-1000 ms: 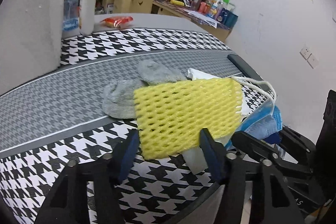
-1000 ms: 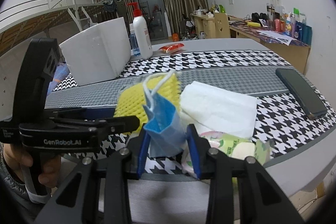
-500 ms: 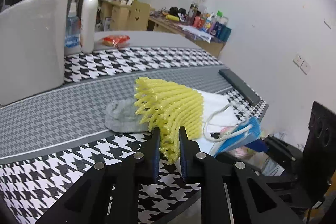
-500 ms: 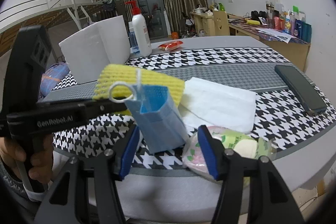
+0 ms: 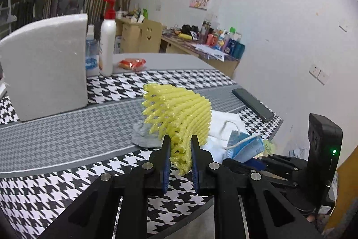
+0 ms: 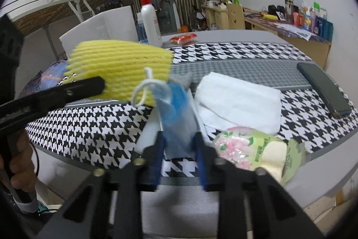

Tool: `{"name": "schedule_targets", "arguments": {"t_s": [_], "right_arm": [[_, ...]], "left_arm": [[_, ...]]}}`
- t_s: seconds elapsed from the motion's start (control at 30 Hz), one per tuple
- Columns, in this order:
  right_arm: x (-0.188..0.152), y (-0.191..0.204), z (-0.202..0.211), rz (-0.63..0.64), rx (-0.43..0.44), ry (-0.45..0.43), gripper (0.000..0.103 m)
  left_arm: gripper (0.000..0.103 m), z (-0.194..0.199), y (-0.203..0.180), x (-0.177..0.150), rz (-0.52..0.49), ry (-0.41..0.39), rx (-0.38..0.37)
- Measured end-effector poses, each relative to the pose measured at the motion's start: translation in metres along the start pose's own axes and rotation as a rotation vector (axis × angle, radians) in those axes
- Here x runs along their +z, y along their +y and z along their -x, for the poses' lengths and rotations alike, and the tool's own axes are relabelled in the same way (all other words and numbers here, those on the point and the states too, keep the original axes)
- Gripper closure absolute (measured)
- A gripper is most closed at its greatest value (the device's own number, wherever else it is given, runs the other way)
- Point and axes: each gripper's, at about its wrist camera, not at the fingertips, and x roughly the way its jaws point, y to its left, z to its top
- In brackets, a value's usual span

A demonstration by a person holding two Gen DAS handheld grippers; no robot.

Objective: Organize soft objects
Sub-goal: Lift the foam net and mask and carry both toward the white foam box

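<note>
A: Step? 
B: Pickup. Left gripper (image 5: 180,150) clamped on yellow foam net (image 5: 179,113), held above the counter (image 5: 67,136). Right gripper (image 6: 179,142) closing around blue face mask (image 6: 176,109). 
A: Next? 
B: Probably carry both to a sorting spot.

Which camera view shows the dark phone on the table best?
The right wrist view shows it best: the phone lies whole and large at the right, on the houndstooth cloth near the table edge, with nothing covering it. In the left wrist view the same phone is farther off, smaller and seen at a flat angle.
</note>
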Motion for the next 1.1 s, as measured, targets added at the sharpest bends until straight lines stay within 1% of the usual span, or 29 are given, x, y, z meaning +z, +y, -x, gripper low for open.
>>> {"name": "schedule_targets", "arguments": {"t_s": [0.03,0.13,0.4,0.7,1.1], "right_arm": [[0.000,0.001,0.001,0.002,-0.001,-0.002,0.084],[0.002,0.004,0.007,0.006,-0.008,-0.019,0.086],[0.015,0.011,0.024,0.001,0.036,-0.067,0.086],[0.031,0.022,0.044,0.013,0.005,-0.139,0.086],[0.042,0.027,0.061,0.020,0.002,-0.203,0.086]], "left_arm": [[0.086,0.003,0.001,0.000,-0.003,-0.009,0.005],[0.086,0.009,0.003,0.001,-0.007,-0.025,0.015],[0.086,0.032,0.011,0.005,-0.007,-0.078,0.055],[0.086,0.051,0.013,0.007,-0.015,-0.126,0.083],[0.086,0.070,0.010,0.011,-0.031,-0.179,0.121]]}}
